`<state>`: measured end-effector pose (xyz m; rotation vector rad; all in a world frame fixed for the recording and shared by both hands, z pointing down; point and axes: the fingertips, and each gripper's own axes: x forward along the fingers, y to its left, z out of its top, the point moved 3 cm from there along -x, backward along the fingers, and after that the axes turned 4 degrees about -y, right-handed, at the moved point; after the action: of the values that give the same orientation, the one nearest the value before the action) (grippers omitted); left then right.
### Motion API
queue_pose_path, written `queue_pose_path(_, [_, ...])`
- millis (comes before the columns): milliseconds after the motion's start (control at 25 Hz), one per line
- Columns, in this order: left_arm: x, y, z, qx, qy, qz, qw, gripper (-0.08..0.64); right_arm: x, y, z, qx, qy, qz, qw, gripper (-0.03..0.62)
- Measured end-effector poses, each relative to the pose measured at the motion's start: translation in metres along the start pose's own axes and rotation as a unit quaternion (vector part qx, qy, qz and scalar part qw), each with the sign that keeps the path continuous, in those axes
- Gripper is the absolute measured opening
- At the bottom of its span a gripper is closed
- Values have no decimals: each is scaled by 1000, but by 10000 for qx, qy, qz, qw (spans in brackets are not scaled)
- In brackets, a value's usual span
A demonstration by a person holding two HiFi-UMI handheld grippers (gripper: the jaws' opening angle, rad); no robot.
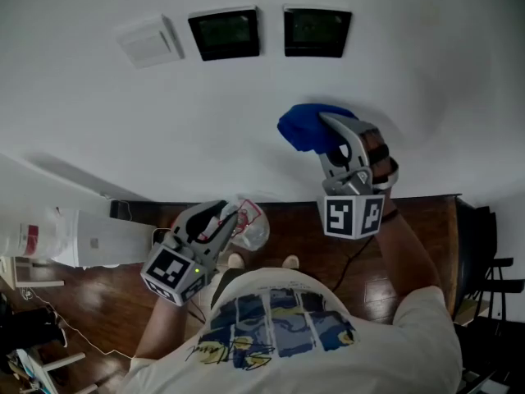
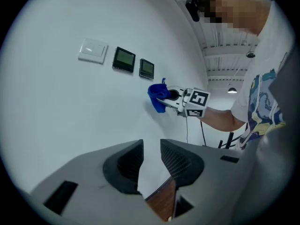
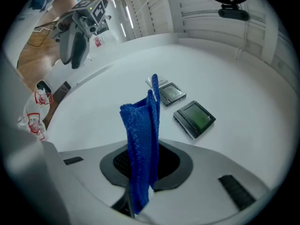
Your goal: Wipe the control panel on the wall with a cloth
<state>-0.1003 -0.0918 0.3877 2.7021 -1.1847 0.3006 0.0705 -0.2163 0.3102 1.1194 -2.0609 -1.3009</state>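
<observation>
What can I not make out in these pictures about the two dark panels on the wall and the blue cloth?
1. Screens of the two dark square control panels: too small and dim to read, every view.
2. Blue knitted cloth in the right gripper: whether it touches the white wall; head view, the cloth itself covers that spot.
3. White plastic switch plate: right gripper view, mostly behind the cloth.

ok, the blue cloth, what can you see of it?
The blue cloth is a textured, knitted-looking fabric, folded into a narrow bunch. The right claw is shut on its lower part, and the rest sticks out past the jaws. It is held close to the white wall, below the nearest dark panel and clear of it. Whether it touches the wall can't be told.
</observation>
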Motion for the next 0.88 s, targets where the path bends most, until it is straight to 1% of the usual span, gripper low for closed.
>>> queue_pose_path(160, [4, -7, 1, -52, -15, 393, 9992, 97, -30, 10, -18, 411, -49, 143, 9990, 77])
queue_pose_path(240, [2, -14, -1, -77, -15, 516, 9986, 97, -47, 18, -27, 698, -13, 203, 9974, 77])
queue_pose_path(360, [-2, -29, 0, -11, -29, 479, 9988, 97, -76, 27, -32, 1268, -5, 282, 9915, 77])
queue_pose_path(520, [-11, -43, 6, 167, -146, 301, 9993, 97, -121, 27, -26, 1906, -15, 169, 9815, 77])
queue_pose_path(600, [-19, -50, 9, 213, -269, 187, 9992, 97, -145, 29, -21, 2330, 104, 71, 9724, 77])
queue_pose_path(640, [-25, -53, 9, 210, -323, 144, 9992, 97, -156, 31, -18, 2607, 194, 16, 9652, 77])
queue_pose_path(760, [-43, -61, 3, 100, -473, 50, 9988, 97, -191, 38, -5, 3535, 497, -146, 9340, 77])
queue_pose_path(800, [-48, -63, 2, 60, -547, 9, 9985, 97, -201, 38, 0, 3733, 581, -188, 9257, 77])
queue_pose_path(840, [-52, -65, 0, 34, -620, -36, 9981, 97, -210, 37, 5, 3830, 648, -215, 9212, 77])
queue_pose_path(880, [-55, -67, -2, 26, -667, -74, 9977, 97, -218, 36, 9, 3856, 694, -227, 9198, 77])
